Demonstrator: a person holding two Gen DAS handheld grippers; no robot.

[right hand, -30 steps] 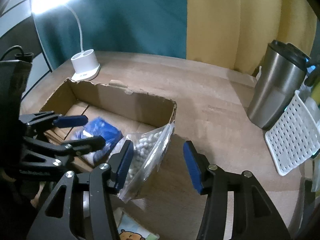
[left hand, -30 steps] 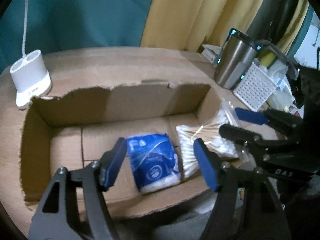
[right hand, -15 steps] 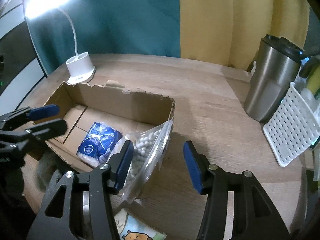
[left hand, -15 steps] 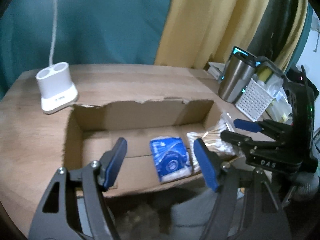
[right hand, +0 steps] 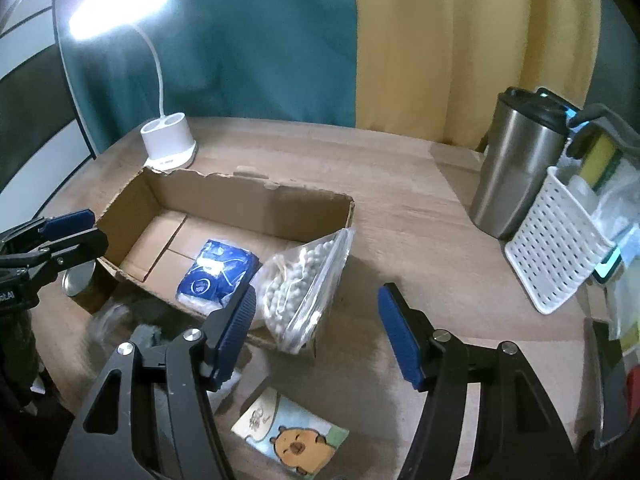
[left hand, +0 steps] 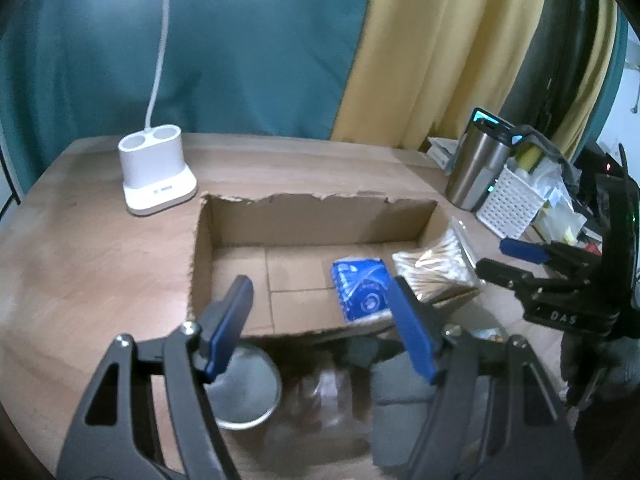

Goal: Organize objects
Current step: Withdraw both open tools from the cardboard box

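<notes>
An open cardboard box [left hand: 320, 216] [right hand: 256, 200] lies on the wooden table. Inside it lie a blue tissue pack [left hand: 362, 290] [right hand: 218, 272] and a clear bag of cotton swabs [left hand: 436, 268] [right hand: 304, 280] leaning over the box's right end. My left gripper [left hand: 324, 320] is open and empty, held back from the box's near wall. My right gripper [right hand: 320, 336] is open and empty, near the swab bag. A metal tin [left hand: 244, 388] [right hand: 78, 280], a clear plastic item [left hand: 320, 404] and a cartoon-bear packet [right hand: 292, 440] lie outside the box at the near side.
A white lamp base [left hand: 156, 176] [right hand: 170, 146] stands behind the box at left. A steel tumbler [left hand: 478, 168] [right hand: 520, 168] and a white perforated basket [left hand: 510, 204] [right hand: 556, 244] with clutter stand at right. Teal and yellow curtains hang behind the table.
Both grippers have pulled back and up from the box. The tin, the clear item and the bear packet have come into view in front of it. The swab bag and tissue pack stay put.
</notes>
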